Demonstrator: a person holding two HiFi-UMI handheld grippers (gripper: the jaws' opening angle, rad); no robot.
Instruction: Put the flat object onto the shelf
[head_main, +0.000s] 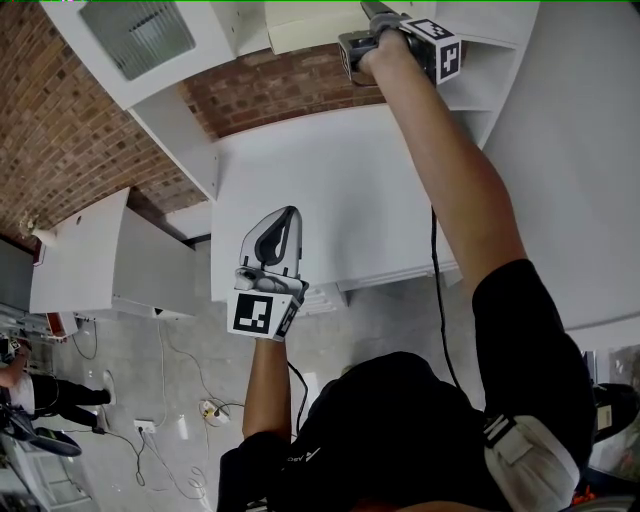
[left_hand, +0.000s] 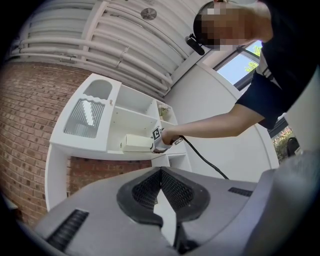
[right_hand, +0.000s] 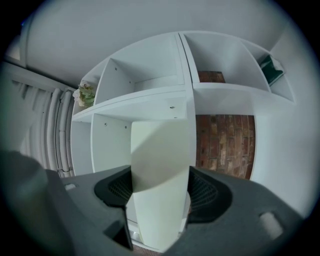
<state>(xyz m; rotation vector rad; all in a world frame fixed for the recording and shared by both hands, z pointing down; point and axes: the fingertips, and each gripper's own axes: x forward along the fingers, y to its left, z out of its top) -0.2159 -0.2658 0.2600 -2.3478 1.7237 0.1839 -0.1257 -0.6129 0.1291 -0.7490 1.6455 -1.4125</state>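
Arm stretched up, a person holds a flat cream-coloured rectangular box at a white wooden shelf unit backed by a red brick wall. The R claw is clenched on the box's near end, w/ its dark ribbed pads pressed to either side.

The box is plain and matt, w/ no print or label showing. It is thin and straight-edged, lit along most of its face, w/ a diagonal shadow over the part nearest the claw. Its far end points at the horizontal board between the unit's upper & lower compartments.

Seen from the L claw's camera, the box lies level at the mouth of a lower compartment, just over the bottom board. Whether it touches that board can't be told. In the head view the box sits at the top edge, the R claw right beside it, and a black cable hangs along the forearm.

The L claw hangs lower, well apart from the box and pointing up. Its jaws are pressed together w/ nothing between them.

Also on the unit are a dark green item in the top-right compartment, a pale plant sprig at the L end & a ribbed frosted panel.
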